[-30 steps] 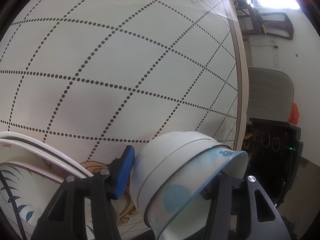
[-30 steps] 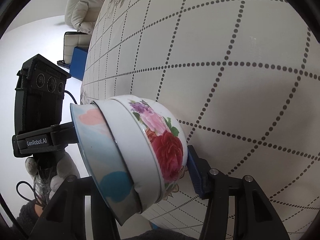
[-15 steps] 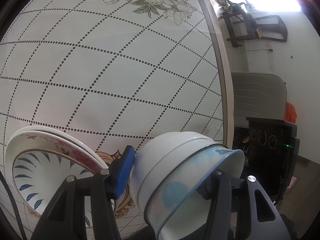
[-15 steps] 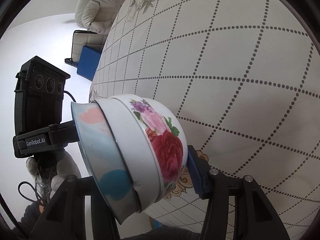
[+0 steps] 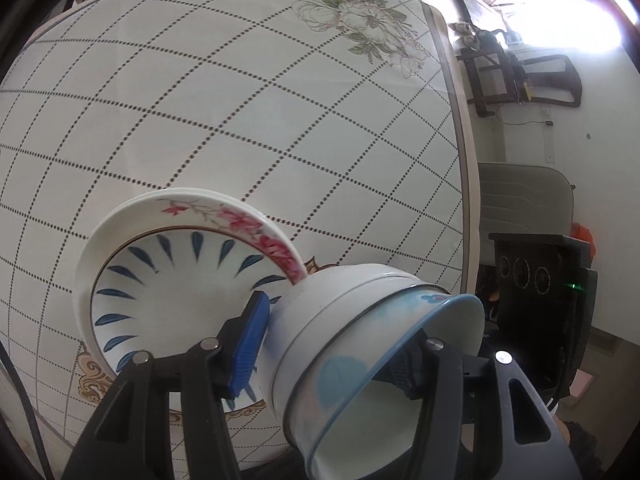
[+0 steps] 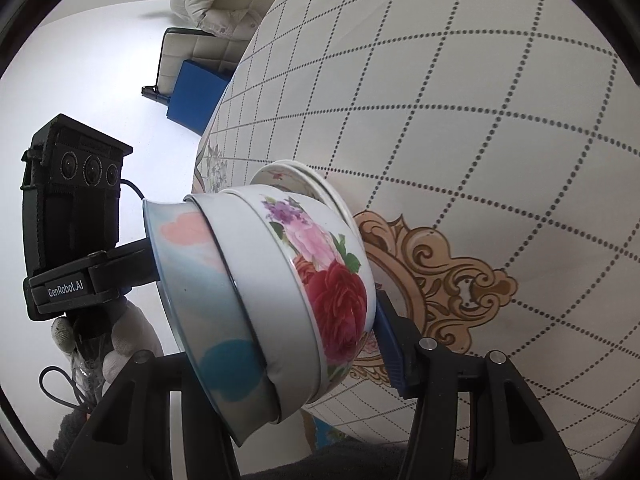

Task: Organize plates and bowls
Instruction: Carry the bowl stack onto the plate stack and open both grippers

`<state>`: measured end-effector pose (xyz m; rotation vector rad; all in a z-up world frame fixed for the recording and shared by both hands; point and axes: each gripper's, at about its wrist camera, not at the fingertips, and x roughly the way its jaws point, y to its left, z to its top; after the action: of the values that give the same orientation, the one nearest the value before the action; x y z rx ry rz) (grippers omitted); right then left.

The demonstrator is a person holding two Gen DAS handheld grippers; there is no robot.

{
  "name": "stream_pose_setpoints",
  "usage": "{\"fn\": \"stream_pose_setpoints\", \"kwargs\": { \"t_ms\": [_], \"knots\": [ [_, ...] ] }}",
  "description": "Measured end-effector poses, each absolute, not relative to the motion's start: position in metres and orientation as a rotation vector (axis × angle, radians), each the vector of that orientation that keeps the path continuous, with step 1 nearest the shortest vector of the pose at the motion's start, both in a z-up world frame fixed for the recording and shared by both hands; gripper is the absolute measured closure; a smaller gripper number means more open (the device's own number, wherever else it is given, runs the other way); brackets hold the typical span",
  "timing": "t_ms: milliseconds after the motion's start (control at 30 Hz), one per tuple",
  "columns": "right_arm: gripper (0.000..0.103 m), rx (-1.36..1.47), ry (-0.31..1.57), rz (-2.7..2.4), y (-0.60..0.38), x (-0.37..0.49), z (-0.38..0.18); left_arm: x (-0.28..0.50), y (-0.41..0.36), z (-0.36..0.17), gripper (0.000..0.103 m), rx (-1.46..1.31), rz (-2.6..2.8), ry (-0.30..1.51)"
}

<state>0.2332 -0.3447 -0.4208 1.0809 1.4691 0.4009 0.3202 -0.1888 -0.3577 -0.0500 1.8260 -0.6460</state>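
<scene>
The stack of bowls (image 5: 360, 344) is tipped on its side, clamped between both my tools; my left tool (image 5: 332, 344) grips it with one blue pad (image 5: 250, 346) on its base and the other finger inside the rim; my right tool (image 6: 280, 320) holds the same stack (image 6: 280, 292) from the other side, pad against the flowered bowl. Just beyond, on the counter (image 5: 240, 100) near its front edge, lie stacked plates (image 5: 180, 280); the top one has blue leaf marks. My gloved left hand (image 6: 120, 340) shows at far left.
</scene>
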Motion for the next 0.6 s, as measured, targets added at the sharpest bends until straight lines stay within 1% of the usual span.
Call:
{"fn": "stream_pose_setpoints", "kwargs": {
  "t_ms": [300,600],
  "knots": [
    [0.048,1.023,1.517,0.484,-0.279,0.259,-0.427,0.332,-0.12,-0.371,0.052,-0.126,-0.555,1.831],
    [0.048,0.945,1.574,0.499,-0.234,0.282,-0.447,0.34,-0.087,-0.397,0.052,-0.148,-0.505,1.853]
  ]
}}
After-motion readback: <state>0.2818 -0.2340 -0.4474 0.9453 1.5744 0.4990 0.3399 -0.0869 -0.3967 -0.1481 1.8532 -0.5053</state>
